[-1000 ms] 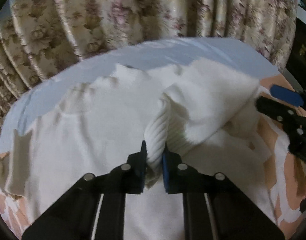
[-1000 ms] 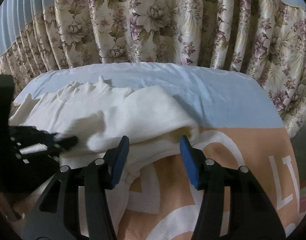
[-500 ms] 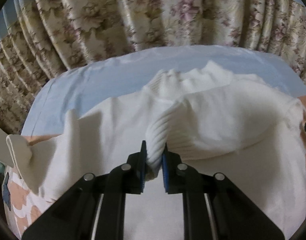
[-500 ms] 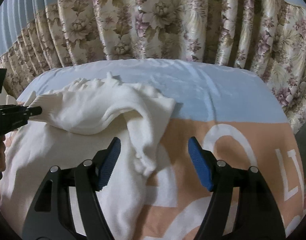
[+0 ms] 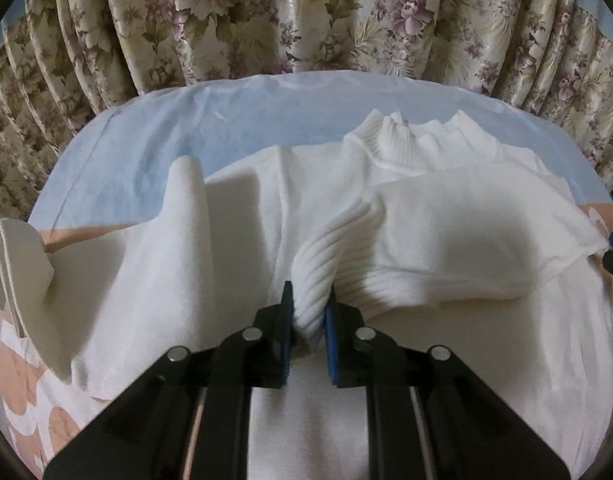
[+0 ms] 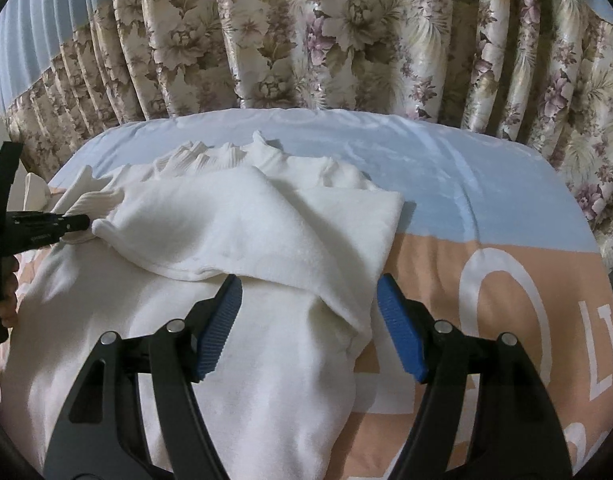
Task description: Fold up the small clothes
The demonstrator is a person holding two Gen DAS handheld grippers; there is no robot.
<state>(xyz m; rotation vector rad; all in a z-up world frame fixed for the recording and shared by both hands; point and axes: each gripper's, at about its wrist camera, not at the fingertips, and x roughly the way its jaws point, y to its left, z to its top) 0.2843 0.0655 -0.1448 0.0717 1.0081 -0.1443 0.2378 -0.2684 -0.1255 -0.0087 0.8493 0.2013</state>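
Note:
A white knit sweater lies on the bed with its ribbed collar at the far side. My left gripper is shut on the ribbed cuff of one sleeve, which lies drawn across the sweater's body. In the right wrist view the sleeve lies folded over the sweater, and the left gripper shows at the left edge holding the cuff. My right gripper is open and empty, just above the sweater's right edge. The other sleeve stands rumpled at the left.
The bed cover is pale blue at the far side and orange with white letters nearer. Floral curtains hang behind the bed. A beige pillow or cloth lies at the left edge.
My left gripper has pulled the cuff leftward across the sweater, laying the sleeve over the body. My right gripper has backed away a little, still open.

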